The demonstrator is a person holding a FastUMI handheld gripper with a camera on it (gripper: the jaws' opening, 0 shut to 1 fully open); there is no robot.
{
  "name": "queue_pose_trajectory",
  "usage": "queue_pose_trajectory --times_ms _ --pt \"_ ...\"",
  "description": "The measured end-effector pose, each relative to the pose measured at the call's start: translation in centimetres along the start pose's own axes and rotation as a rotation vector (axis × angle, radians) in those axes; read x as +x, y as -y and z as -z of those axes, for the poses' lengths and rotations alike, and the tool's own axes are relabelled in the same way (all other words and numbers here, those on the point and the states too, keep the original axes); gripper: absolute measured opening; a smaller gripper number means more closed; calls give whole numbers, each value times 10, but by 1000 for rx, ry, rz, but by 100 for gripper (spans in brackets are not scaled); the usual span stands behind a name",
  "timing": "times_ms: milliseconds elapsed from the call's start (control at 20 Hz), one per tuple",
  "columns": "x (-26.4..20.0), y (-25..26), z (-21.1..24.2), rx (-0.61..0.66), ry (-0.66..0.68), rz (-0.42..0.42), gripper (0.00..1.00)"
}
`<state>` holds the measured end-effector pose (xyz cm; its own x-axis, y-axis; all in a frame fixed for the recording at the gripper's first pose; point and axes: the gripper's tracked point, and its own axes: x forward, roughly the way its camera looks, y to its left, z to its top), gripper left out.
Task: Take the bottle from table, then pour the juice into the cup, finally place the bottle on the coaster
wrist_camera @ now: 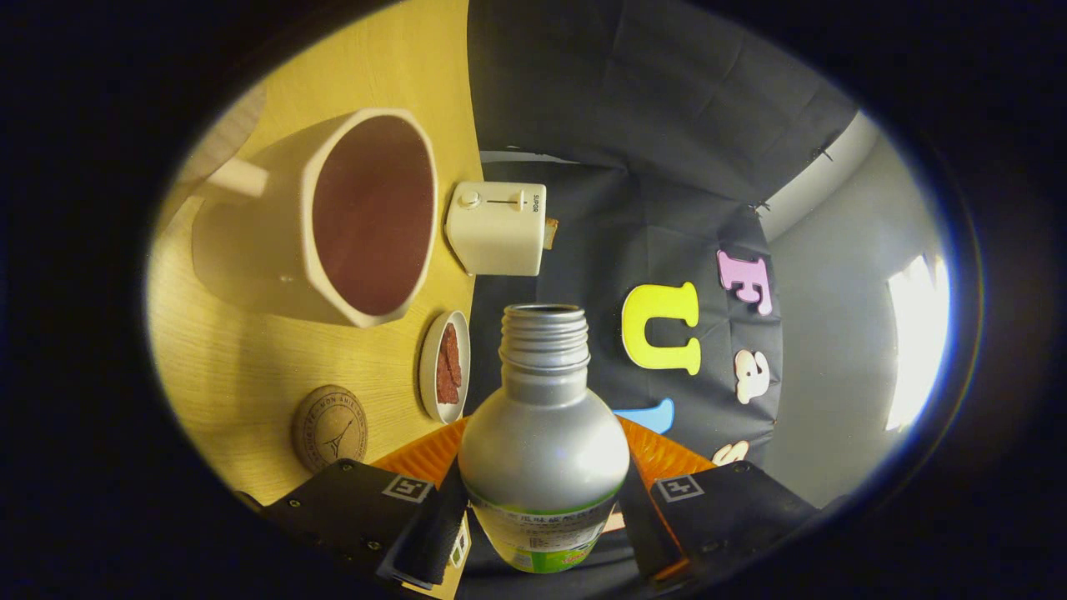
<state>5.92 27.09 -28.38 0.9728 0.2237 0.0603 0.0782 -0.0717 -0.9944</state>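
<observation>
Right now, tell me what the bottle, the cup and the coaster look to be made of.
Bottle, clamped between the gripper fingers: likely aluminium, from its matte silver sheen and threaded open neck. Cup: probably glazed ceramic, cream, thick-rimmed and smooth. Coaster: seemingly cork or wood, a dull brown disc with a stamped design.

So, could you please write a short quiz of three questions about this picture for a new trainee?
1. True or false: the bottle has its cap on.
2. What does the gripper hold? A) the cup B) the bottle C) the coaster
3. Fill in: the small dish lies between the toaster and the ____.

Key
1. False: its threaded neck is open.
2. B: both fingers press on the bottle's sides.
3. Coaster. The cup stands on the table beside them.
</observation>
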Motion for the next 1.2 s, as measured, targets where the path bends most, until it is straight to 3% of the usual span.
queue_pose_trajectory --times_ms 1200 --pt "4 27 -3 -155 42 80 82"
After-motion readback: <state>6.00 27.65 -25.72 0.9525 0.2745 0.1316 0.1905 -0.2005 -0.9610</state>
